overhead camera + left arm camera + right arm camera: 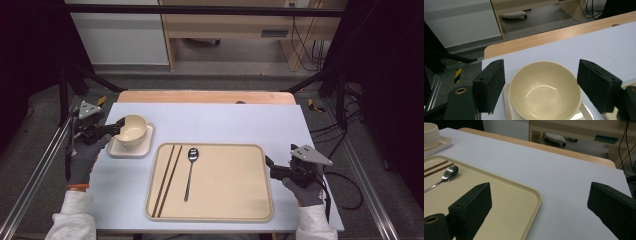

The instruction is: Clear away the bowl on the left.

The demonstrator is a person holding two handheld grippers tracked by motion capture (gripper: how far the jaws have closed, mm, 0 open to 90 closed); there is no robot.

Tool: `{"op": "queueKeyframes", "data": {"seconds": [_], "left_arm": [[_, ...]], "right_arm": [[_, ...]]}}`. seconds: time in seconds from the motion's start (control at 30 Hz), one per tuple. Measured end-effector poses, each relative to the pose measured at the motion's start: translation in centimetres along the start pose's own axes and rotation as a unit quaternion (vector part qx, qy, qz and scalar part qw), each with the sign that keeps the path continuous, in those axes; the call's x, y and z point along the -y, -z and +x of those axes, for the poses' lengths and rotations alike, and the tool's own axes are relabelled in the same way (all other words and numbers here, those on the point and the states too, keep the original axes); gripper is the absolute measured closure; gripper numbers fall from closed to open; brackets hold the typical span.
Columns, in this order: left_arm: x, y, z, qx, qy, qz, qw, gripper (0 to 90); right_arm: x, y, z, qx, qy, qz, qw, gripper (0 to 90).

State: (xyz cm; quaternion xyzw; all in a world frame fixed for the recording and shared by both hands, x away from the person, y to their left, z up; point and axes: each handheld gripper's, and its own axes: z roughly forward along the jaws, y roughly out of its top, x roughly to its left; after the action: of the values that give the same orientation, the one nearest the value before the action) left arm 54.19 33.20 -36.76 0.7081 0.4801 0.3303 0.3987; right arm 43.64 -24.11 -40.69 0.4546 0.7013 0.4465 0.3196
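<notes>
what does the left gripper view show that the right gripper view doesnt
The left gripper view looks straight down into the cream bowl, whose inside has nothing in it, with the left gripper's open jaws on either side of it.

The right gripper view takes in the tan tray, the spoon and the pair of chopsticks lying on it, and the right gripper, open above the tray's edge and the bare tabletop.

Both show the bowl on its small white plate, the pale blue table cover and the wooden table edge behind it.

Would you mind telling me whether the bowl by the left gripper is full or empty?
Empty: the left gripper view looks straight into the bowl and shows only its bare, glossy cream inside.
</notes>
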Motion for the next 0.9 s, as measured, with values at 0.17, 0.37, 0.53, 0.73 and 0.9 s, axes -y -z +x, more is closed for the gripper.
{"op": "queueKeyframes", "data": {"seconds": [0.17,0.37,0.53,0.73,0.9], "left_arm": [[0.4,-1.3,0.5,0.003,0.01,0.014,0.9998,22.7],[1.4,-2.8,1.3,-0.009,0.025,0.028,0.9993,26.0],[2.1,-3.9,2.1,-0.019,0.033,0.051,0.9979,27.2],[2.8,-5.1,2.7,-0.022,0.037,0.077,0.9961,30.7],[3.1,-5.7,2.7,-0.026,0.034,0.088,0.9952,36.4]], "right_arm": [[0.0,-0.1,0.0,0.0,0.001,0.002,1.0,5.9],[0.0,-0.1,0.0,0.0,0.001,0.002,1.0,5.8],[0.0,0.0,-0.1,0.002,0.0,0.001,1.0,5.9],[0.1,-0.2,0.0,0.002,0.001,0.003,1.0,5.9],[0.1,-0.2,-0.1,0.003,0.0,0.004,1.0,5.9]]}}
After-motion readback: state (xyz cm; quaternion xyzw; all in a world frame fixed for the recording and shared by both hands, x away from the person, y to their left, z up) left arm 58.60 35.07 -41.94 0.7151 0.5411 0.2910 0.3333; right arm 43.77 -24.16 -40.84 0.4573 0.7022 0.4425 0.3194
